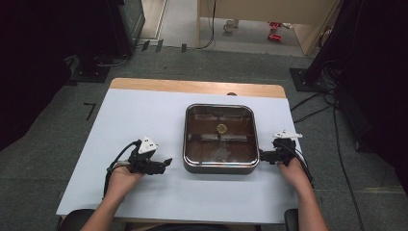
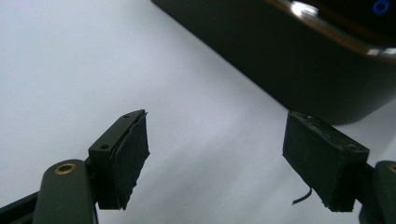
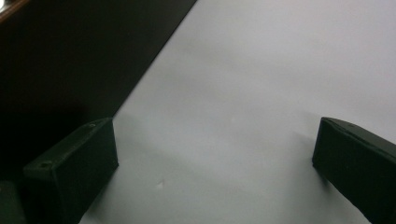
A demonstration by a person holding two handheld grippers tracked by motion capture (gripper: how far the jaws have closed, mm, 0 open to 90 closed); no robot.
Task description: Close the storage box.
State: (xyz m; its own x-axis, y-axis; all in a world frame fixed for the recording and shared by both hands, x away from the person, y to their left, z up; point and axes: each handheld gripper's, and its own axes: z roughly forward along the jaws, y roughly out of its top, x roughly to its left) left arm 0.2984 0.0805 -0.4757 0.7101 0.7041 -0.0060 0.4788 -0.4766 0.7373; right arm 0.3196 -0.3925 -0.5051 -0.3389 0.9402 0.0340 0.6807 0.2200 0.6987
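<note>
I am bringing both tongs in on the square pan [image 1: 220, 138] in the middle of the desk [image 1: 144, 120]. My left tongs [image 1: 167, 161] gape near its left wall; my right tongs [image 1: 262, 155] stand apart, empty, just beside its right wall. Next each must close on the rim. Nothing blocks either side.

A lab or test room rather than a home: grey carpet floor [image 1: 43, 159] with black tape marks [image 1: 89, 110], loose cables [image 1: 337, 139], dark equipment stands [image 1: 96, 67], and a tabletop [image 1: 144, 115] covered in plain white sheet
</note>
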